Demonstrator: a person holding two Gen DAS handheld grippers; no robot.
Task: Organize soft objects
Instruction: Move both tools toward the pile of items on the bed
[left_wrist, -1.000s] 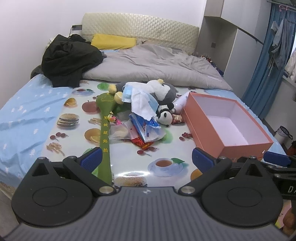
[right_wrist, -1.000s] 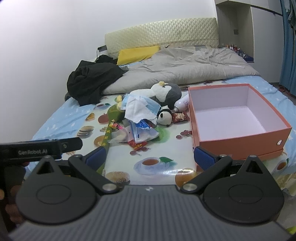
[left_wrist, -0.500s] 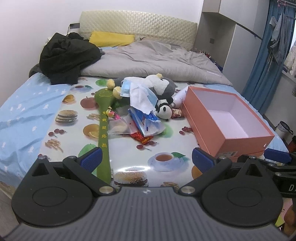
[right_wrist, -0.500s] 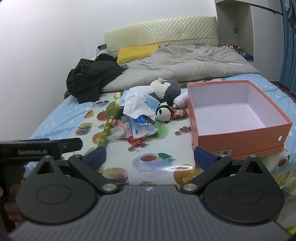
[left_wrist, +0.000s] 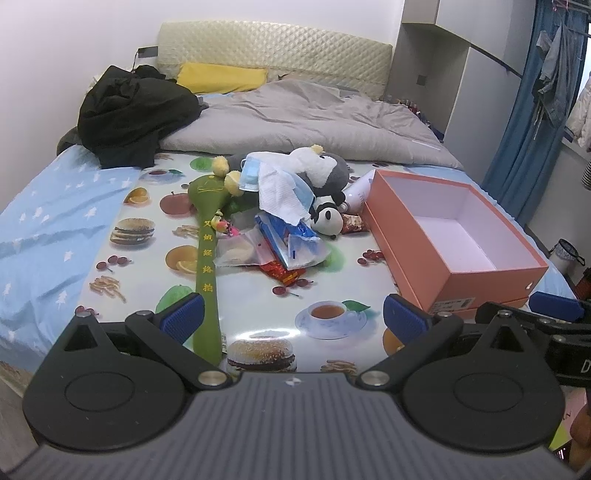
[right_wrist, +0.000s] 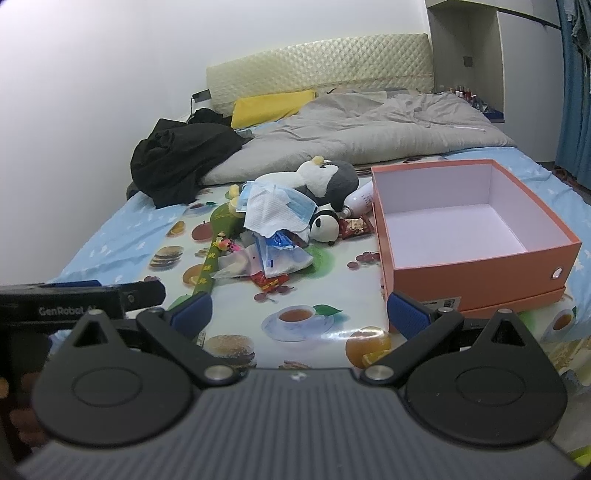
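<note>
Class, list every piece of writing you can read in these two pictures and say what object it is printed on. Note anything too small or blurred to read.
"GenRobot.AI": on the left gripper, last letters soft.
"D": on the right gripper, rest cut off by the picture edge.
Yellow Chinese characters: down the green massage stick, not sharp enough to read for certain.
Sticker on the orange box: too small.
Print on the white bottle and red snack packet: too blurred.

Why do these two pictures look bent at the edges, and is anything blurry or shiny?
Left wrist view: the fisheye lens bows the wardrobe and curtain; a glare patch sits on the glossy food-print cloth. Right wrist view: corners darken, the left edge by the other tongs' handle is smeared, and the orange box stays sharp.
</note>
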